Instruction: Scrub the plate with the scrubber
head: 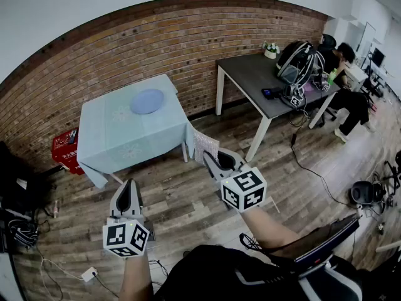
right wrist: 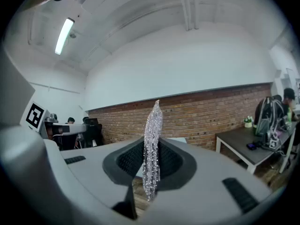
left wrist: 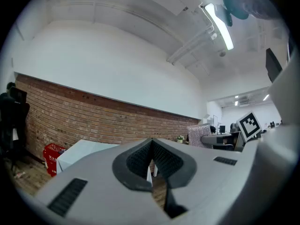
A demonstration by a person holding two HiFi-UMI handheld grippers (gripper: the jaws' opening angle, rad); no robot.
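A pale blue plate (head: pixel 147 101) lies on a small table with a light blue cloth (head: pixel 106 143) by the brick wall, well ahead of both grippers. My right gripper (head: pixel 216 158) is shut on a silvery mesh scrubber (head: pixel 204 145), a flat glittering sheet that stands edge-on between the jaws in the right gripper view (right wrist: pixel 152 149). My left gripper (head: pixel 126 196) is held low over the wooden floor, short of the table, its jaws shut with nothing between them (left wrist: pixel 151 162).
A grey desk (head: pixel 276 86) with a backpack (head: pixel 297 63) stands at the right, and a person sits beyond it. A red crate (head: pixel 65 149) stands left of the small table. Cables and a power strip (head: pixel 88 273) lie on the floor. My knees are at the bottom.
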